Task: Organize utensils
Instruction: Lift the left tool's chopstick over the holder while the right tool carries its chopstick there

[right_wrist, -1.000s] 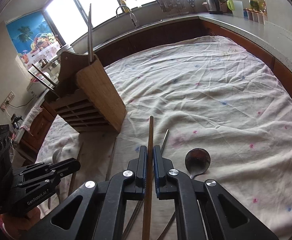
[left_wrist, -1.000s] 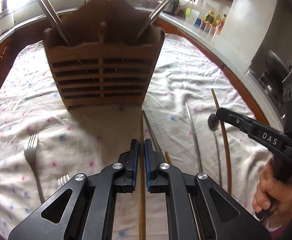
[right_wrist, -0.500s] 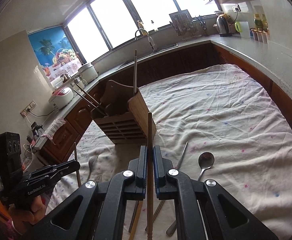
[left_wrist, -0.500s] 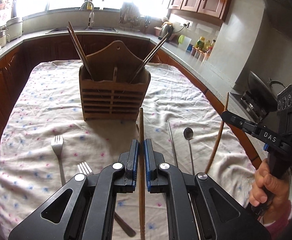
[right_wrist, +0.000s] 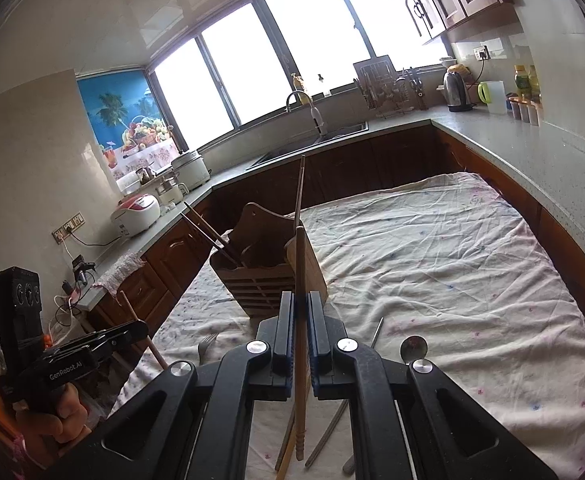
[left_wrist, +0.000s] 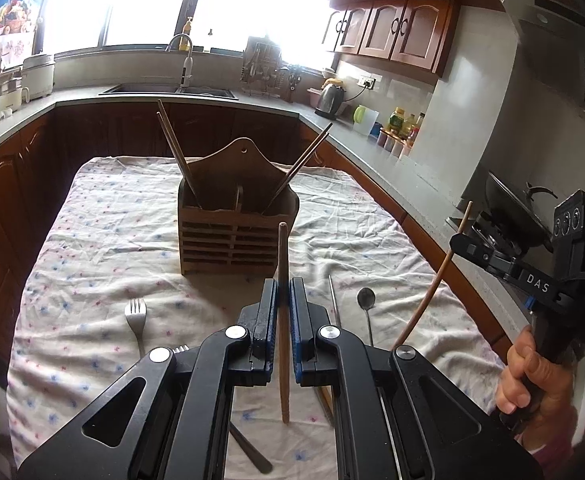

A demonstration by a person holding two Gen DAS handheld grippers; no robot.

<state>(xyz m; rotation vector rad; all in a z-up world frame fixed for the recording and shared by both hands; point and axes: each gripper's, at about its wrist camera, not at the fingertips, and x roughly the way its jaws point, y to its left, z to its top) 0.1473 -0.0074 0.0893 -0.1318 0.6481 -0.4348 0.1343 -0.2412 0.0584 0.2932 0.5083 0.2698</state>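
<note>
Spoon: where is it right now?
The spoon lies on the tablecloth right of the left gripper, beside a metal chopstick, in front of the wooden holder.

Fork [left_wrist: 135,316] handle hidden behind left claw [left_wrist: 283,300]

Fork [left_wrist: 135,316] left of spoon [left_wrist: 366,300]

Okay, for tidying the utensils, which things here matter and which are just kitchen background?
Part of the job:
wooden holder
chopstick in the left gripper
chopstick in the right gripper
fork, spoon and metal chopstick on the tablecloth
chopsticks already in the holder

Just lying about:
kettle
rice cooker
sink tap
bottles on the counter
</note>
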